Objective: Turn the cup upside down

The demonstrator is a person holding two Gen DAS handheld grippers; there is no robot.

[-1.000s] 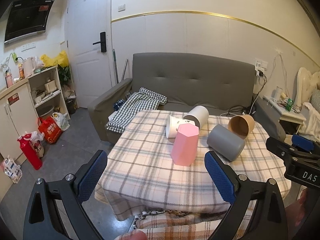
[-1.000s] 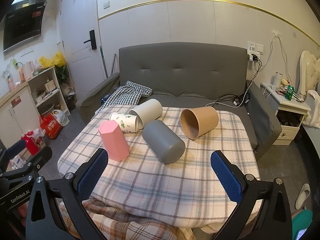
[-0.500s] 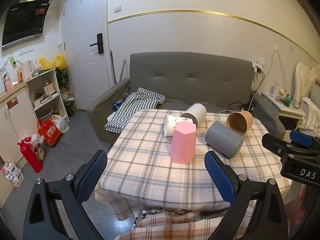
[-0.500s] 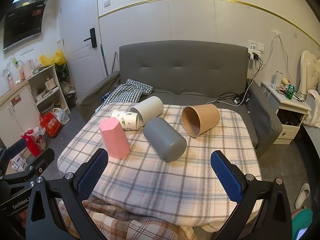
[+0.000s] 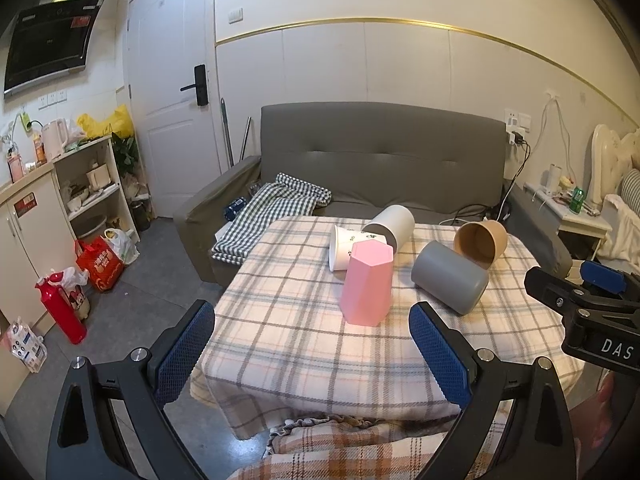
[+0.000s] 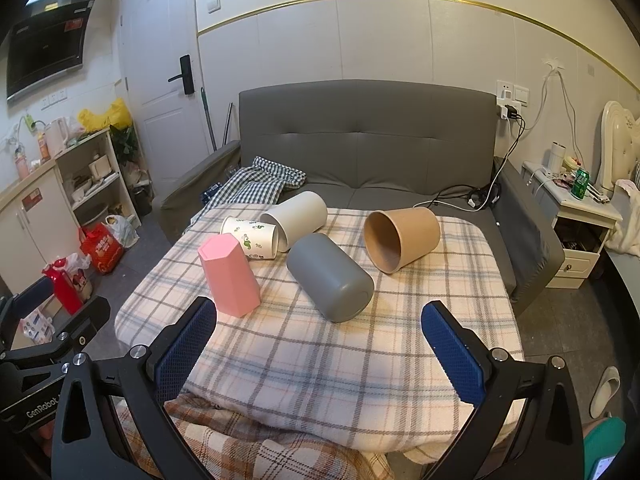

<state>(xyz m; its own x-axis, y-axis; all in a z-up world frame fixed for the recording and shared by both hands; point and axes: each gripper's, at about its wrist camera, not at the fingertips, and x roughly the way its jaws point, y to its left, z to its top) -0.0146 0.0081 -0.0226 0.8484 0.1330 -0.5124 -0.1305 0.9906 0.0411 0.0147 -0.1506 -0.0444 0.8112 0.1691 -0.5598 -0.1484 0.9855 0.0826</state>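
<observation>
Grey cup, lying on its side at the frame's centre beside the pink cup, looks light, rigid and slick, so grip mid-wall; left gripper and right gripper both gape empty.

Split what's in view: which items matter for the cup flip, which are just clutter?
Job:
- pink faceted plastic cup, already mouth down
- grey cylindrical cup, on its side
- brown paper cup, on its side
- white cylindrical cup, on its side
- printed white paper cup, on its side

Clutter:
- checked cloth on grey sofa
- red bottle
</observation>
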